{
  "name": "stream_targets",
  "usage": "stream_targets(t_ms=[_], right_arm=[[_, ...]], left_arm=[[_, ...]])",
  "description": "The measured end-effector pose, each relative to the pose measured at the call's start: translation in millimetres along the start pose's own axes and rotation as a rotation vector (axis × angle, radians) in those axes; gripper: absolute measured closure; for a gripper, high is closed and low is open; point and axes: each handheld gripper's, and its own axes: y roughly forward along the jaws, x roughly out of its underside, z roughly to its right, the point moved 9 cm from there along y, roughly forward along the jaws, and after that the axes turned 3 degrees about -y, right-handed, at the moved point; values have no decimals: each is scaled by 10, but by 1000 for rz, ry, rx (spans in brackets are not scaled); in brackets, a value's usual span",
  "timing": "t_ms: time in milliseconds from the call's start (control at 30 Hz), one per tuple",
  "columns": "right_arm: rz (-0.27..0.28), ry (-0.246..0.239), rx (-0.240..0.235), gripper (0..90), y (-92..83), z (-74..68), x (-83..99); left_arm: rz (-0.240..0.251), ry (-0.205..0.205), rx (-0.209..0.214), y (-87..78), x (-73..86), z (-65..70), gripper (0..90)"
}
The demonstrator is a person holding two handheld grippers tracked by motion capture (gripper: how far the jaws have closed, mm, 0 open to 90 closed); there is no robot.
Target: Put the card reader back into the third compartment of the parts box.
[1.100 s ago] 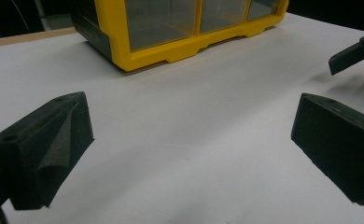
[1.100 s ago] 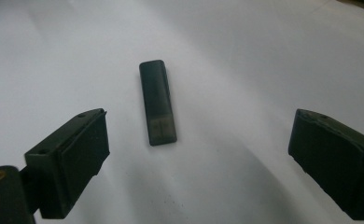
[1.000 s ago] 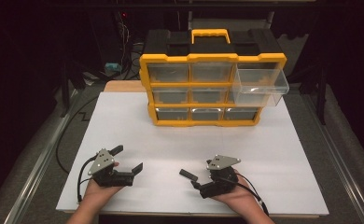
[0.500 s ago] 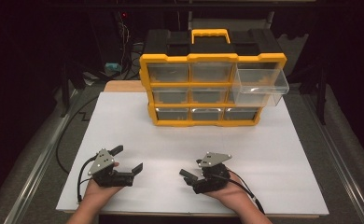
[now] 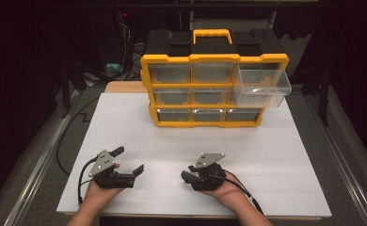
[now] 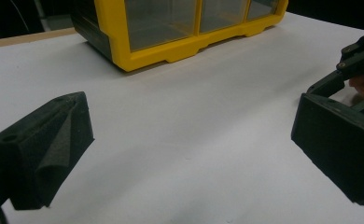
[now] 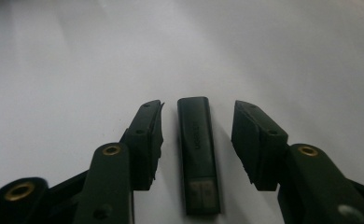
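white board covered the desk (image 5: 275,155) in the high view, and a yellow-and-black drawer organizer (image 5: 205,89) was seen standing at its far side, with one clear drawer (image 5: 261,87) pulled out at its right. the left gripper (image 5: 127,162) was held near the desk's front edge, its fingers spread wide apart with nothing between them. the right gripper (image 5: 187,175) was held just beside it, pointed toward it, with the fingers much closer together.

in the left gripper view, the two black fingers (image 6: 45,149) were shown far apart over bare white board, and the lower drawers of the organizer (image 6: 180,28) were seen beyond them. part of the right gripper (image 6: 353,70) was caught at the right edge.

in the right gripper view, a black usb stick (image 7: 198,158) was seen lying flat on the white surface, lengthwise between the fingers (image 7: 145,140), its metal plug toward the camera. the fingers had just been closing around it, but a narrow gap was left on each side, so it was not yet clamped.
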Motion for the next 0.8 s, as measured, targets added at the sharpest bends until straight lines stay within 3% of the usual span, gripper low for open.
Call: stream_targets(t_ms=[300, 800], right_arm=[[-21, -27, 13, 642, -2, -30, 34], [-25, -43, 6, 669, 14, -33, 49]], left_arm=[[-1, 5, -1, -8, -2, -3, 2], [-3, 7, 3, -2, 1, 8, 2]])
